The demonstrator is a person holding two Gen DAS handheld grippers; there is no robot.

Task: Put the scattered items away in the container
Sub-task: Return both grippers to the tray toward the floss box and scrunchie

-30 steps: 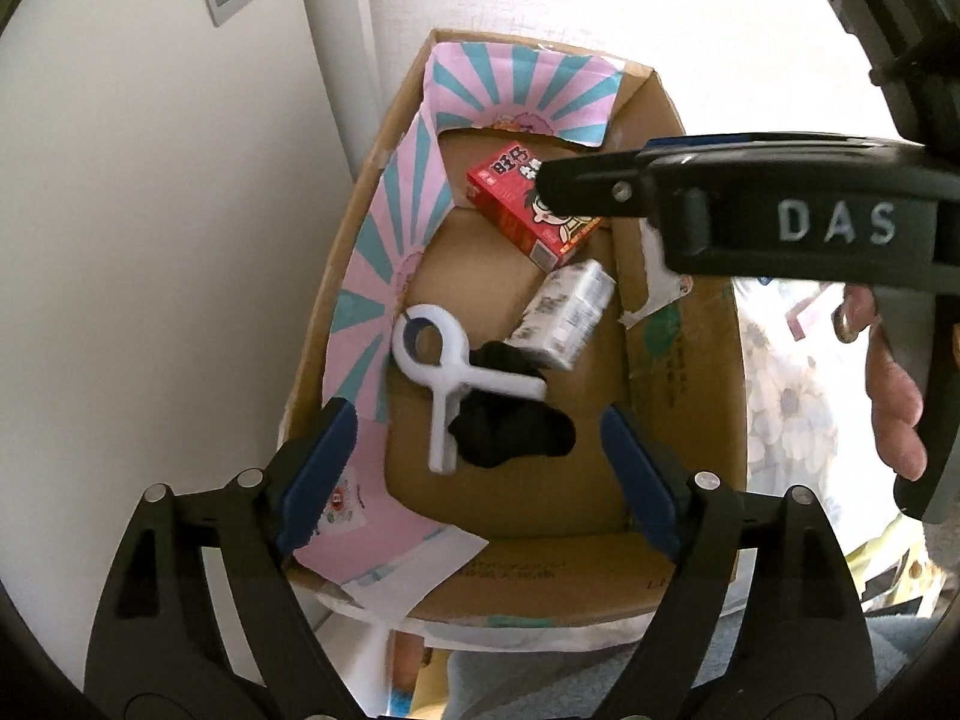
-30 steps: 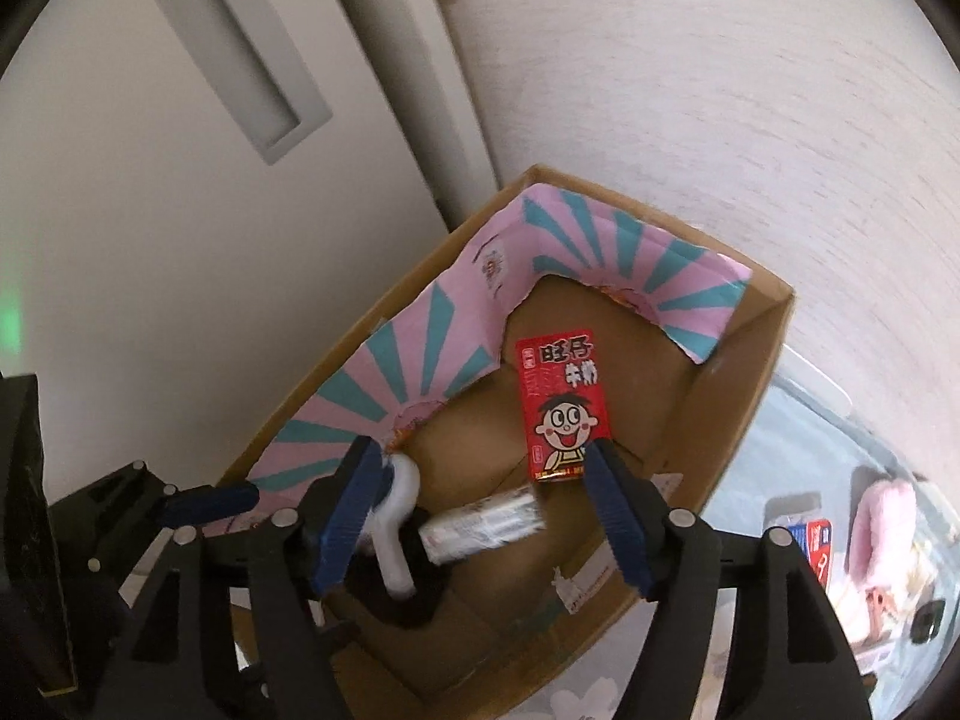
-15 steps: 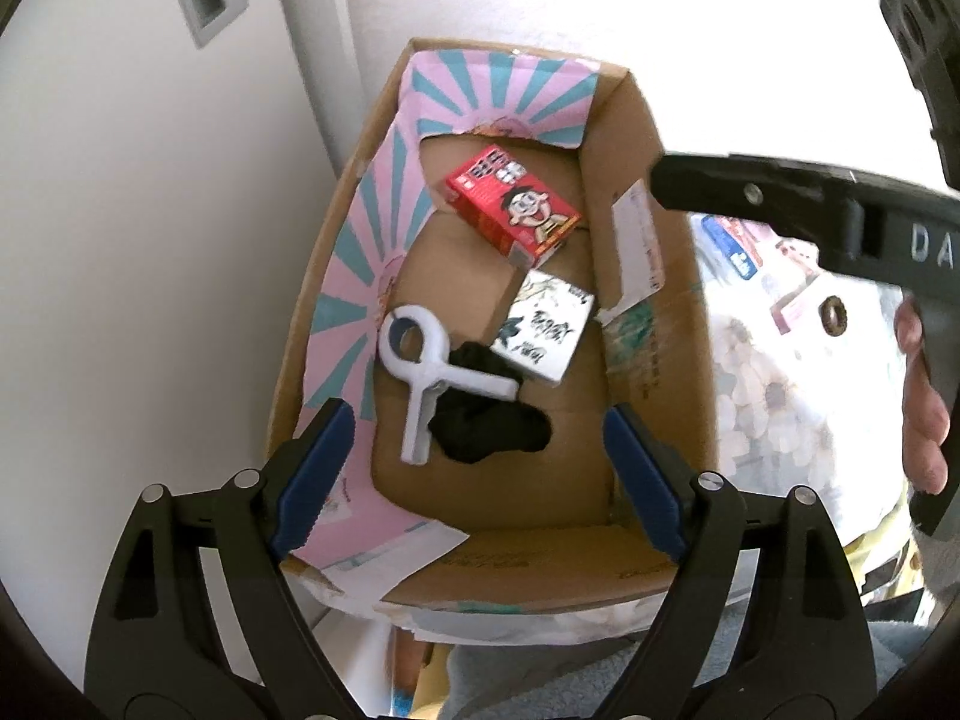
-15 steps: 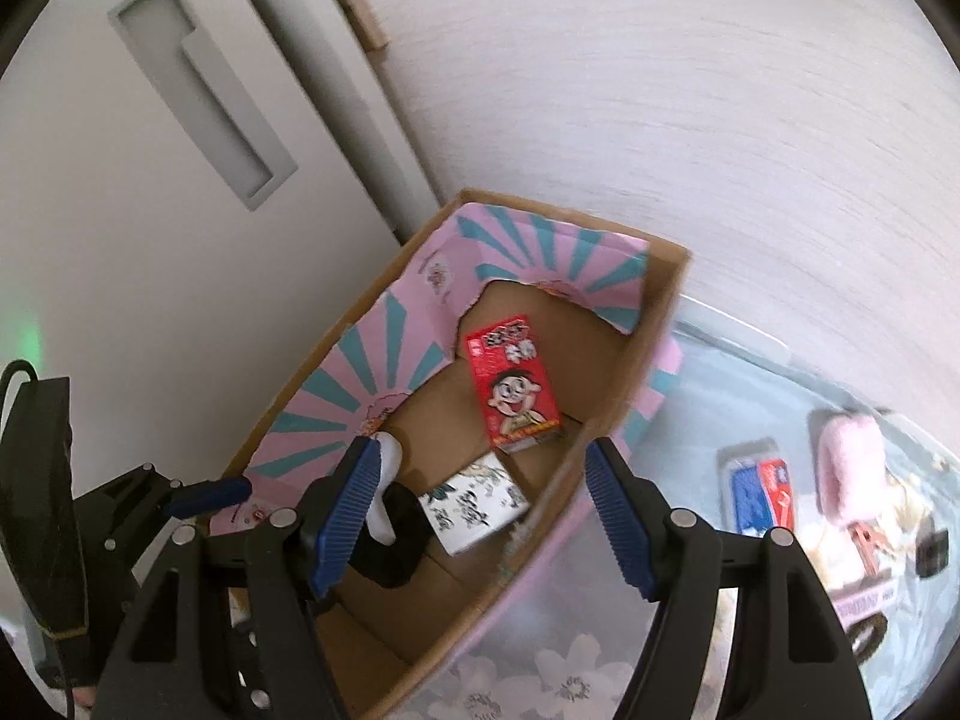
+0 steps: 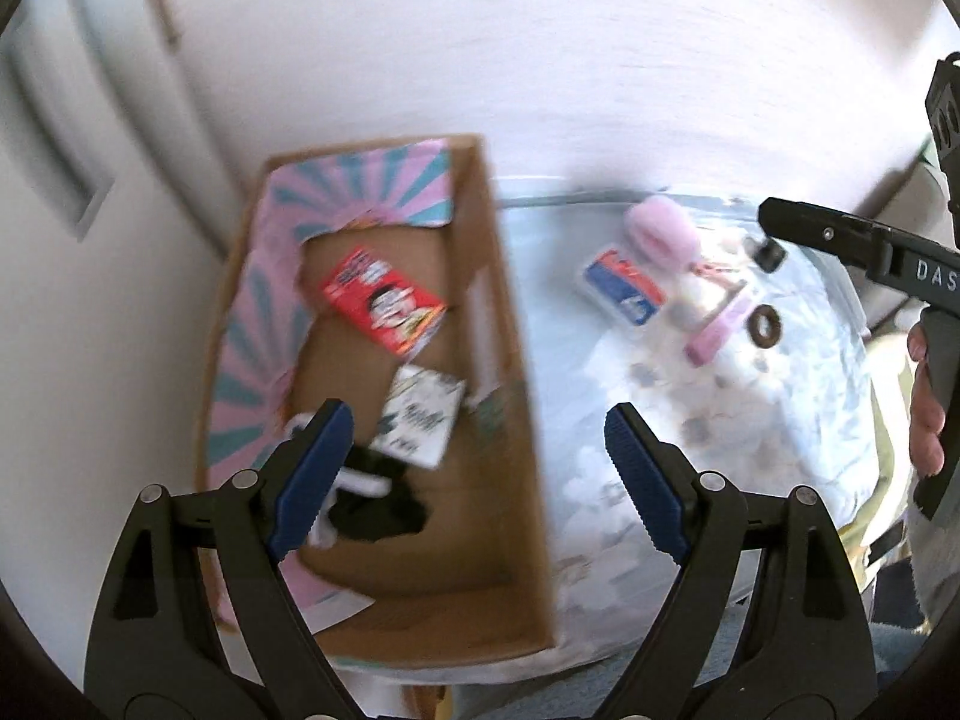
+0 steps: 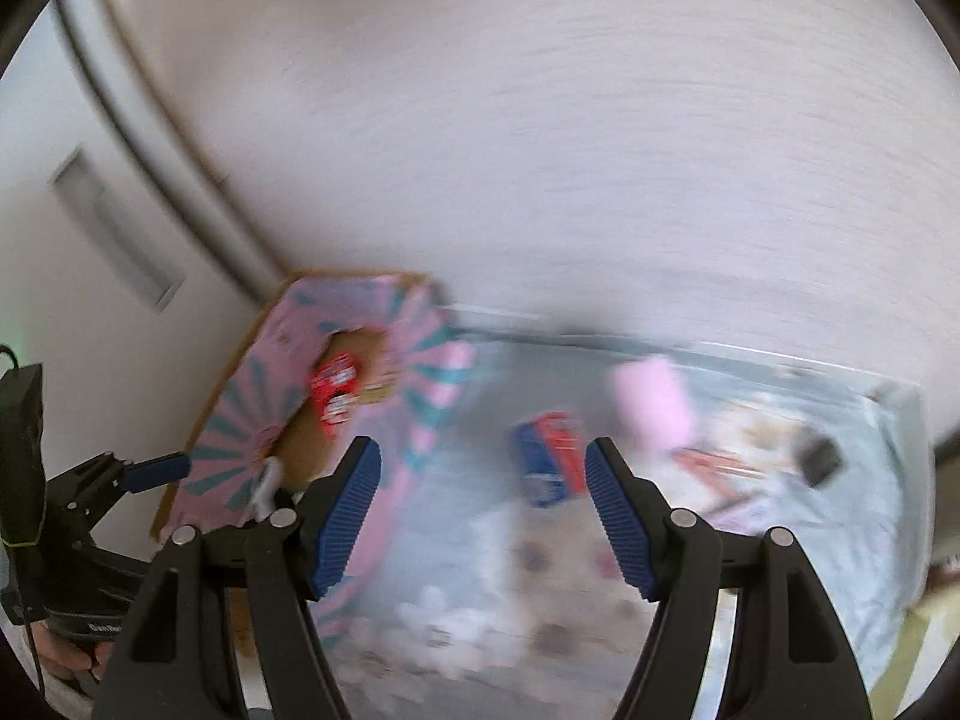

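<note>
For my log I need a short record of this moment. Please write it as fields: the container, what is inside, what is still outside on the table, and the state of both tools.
container: brown cardboard box with pink and teal striped lining, at the table's left end
inside: red cartoon carton; white packet with black drawings; white plastic clip; black soft item
outside: blue and red flat pack; fluffy pink item; small brown ring
surface: pale floral tablecloth
left tool: open, empty
right tool: open, empty, facing the flat pack
image: motion blur
</note>
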